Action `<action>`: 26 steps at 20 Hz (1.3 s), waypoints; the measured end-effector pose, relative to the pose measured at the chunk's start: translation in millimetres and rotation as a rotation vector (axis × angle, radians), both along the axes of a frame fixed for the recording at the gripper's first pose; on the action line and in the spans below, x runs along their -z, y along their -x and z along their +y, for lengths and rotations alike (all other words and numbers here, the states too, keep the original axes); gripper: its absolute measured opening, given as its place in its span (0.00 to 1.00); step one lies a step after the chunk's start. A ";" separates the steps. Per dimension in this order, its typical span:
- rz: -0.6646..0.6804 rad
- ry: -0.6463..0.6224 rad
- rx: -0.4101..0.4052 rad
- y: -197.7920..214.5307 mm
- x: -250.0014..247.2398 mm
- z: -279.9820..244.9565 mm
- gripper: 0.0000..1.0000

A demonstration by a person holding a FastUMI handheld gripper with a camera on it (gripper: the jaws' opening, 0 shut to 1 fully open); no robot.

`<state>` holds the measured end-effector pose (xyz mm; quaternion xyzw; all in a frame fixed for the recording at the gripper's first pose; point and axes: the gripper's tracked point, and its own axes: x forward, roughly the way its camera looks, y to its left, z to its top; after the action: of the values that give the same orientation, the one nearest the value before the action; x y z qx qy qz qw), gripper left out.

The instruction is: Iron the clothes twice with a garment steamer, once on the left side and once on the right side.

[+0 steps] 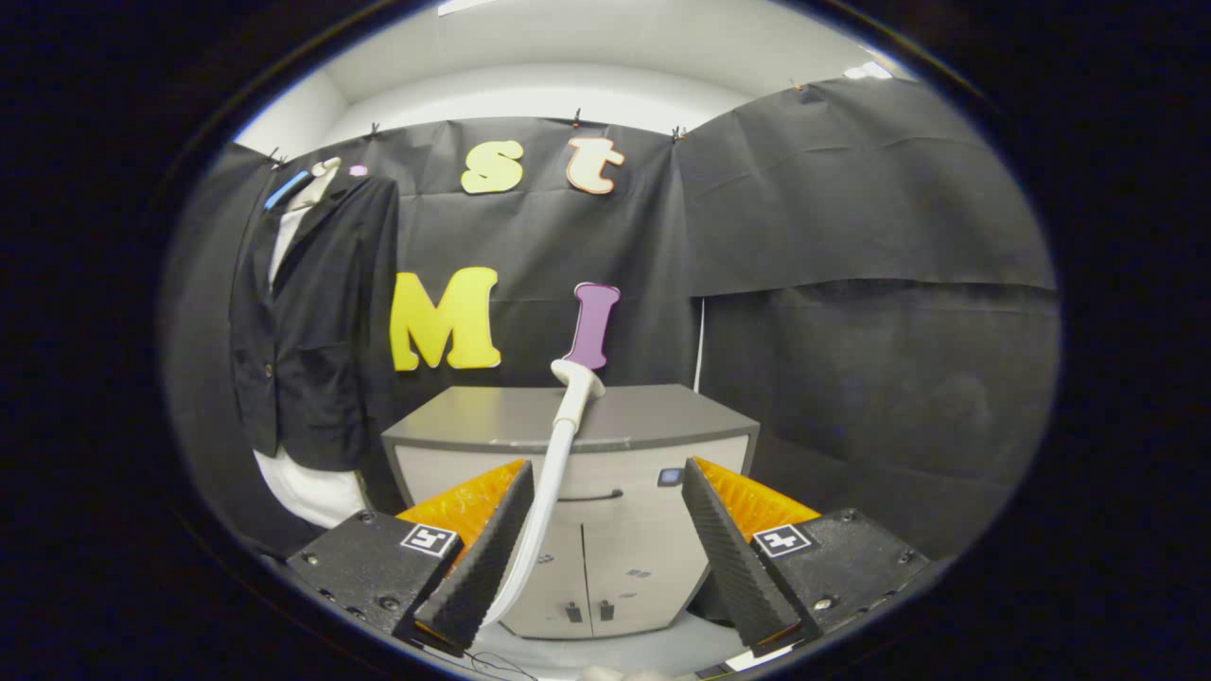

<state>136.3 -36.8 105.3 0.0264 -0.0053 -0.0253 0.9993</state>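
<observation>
Holding my gripper point(605, 549) with its fingers spread wide, I grip nothing — the white steamer wand point(558, 454) runs up just beside my left finger point(482, 558), its head above the grey cabinet point(577, 501). The black jacket point(312, 322) hangs over a white shirt point(307, 492), off left beyond the cabinet.

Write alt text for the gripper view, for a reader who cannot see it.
The gripper is open, and a white steamer wand rises between its fingers, close to the left one, toward a grey cabinet just ahead. Left of the cabinet a dark jacket over a white shirt hangs against the black booth wall.
</observation>
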 end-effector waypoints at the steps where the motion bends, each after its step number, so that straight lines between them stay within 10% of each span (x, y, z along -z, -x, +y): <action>1: 0.004 -0.009 -0.003 -16.9 -8.5 -4.9 0.98; 14: 0.250 -0.047 -0.184 -231.5 -18.1 21.3 0.98; 23: 0.481 -0.038 -0.294 -289.0 19.9 53.3 0.94; 26: 0.526 -0.076 -0.293 -297.6 27.5 56.1 0.66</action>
<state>433.9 19.3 77.8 0.0570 0.2583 0.1128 0.9578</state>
